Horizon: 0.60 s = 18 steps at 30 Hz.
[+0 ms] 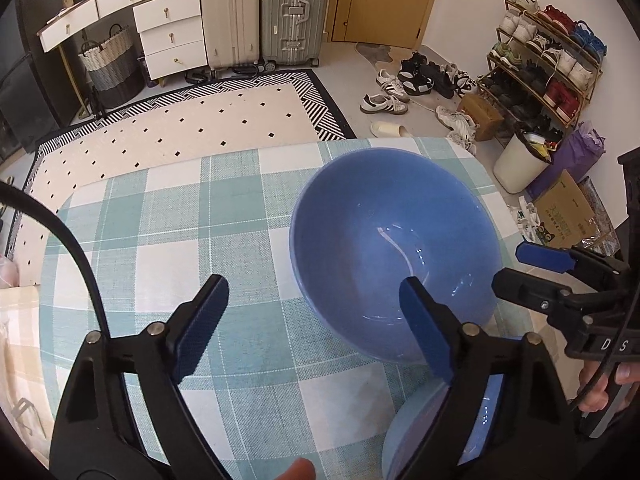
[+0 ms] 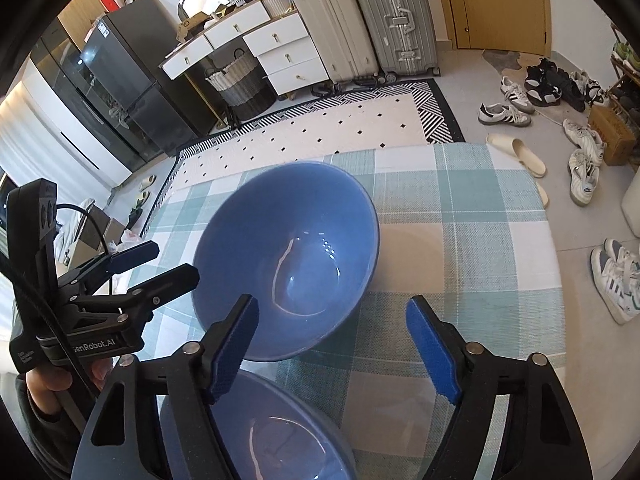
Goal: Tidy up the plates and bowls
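The left hand-held gripper (image 1: 314, 312) hangs tilted down over the desk (image 1: 160, 216), which is covered with a teal and white checked cloth, and its blue-padded fingers stand well apart with nothing pressed between them. Its left finger is over bare cloth, while its right finger (image 1: 424, 328) reaches over the near rim of the far blue bowl (image 1: 384, 240), so that the bowl's left wall lies in the gap between the two fingers; whether the pad touches the rim cannot be told. That bowl sits upright and empty toward the far edge of the desk. A second blue bowl (image 2: 260, 440) stands just in front of it, nearer the person, its rim close to the first bowl's base. The right hand-held gripper (image 2: 332, 340) also points down with its fingers wide apart and holds nothing; its left finger (image 2: 232, 352) hangs above the near bowl's far rim and just before the far bowl's near wall, and its right finger is over plain cloth to the right of both bowls. Beyond the desk lie a patterned rug (image 2: 340, 120), two suitcases (image 2: 392, 16) and scattered shoes (image 2: 504, 114) on the floor.
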Each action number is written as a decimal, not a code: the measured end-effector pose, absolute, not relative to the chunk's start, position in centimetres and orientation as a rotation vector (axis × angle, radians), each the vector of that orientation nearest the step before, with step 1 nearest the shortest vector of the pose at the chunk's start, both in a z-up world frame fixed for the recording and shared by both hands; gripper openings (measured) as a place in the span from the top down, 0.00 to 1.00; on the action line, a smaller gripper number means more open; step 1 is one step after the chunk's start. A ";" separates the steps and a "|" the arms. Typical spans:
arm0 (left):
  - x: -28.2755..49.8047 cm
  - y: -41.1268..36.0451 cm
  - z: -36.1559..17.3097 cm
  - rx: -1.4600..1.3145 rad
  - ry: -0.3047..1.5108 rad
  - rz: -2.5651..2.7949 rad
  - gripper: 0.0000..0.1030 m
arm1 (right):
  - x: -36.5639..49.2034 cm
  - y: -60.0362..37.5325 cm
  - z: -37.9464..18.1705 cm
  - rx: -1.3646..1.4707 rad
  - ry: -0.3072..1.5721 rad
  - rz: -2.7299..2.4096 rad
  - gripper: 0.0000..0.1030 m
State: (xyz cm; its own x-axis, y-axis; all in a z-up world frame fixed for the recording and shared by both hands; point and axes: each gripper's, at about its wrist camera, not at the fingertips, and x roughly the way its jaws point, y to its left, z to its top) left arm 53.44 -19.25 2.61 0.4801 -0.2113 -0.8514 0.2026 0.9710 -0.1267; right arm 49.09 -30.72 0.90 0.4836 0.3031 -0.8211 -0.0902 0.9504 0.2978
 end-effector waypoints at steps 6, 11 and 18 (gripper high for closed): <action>54.8 -19.4 0.7 -0.033 1.070 -0.264 0.28 | 49.7 -30.7 0.1 0.231 1.041 0.232 0.30; 55.7 -19.6 -0.9 -0.025 1.090 -0.261 0.38 | 50.2 -30.6 -0.4 0.227 1.052 0.227 0.40; 56.2 -20.2 -2.5 -0.009 1.117 -0.278 0.56 | 50.6 -30.2 -1.1 0.217 1.071 0.229 0.51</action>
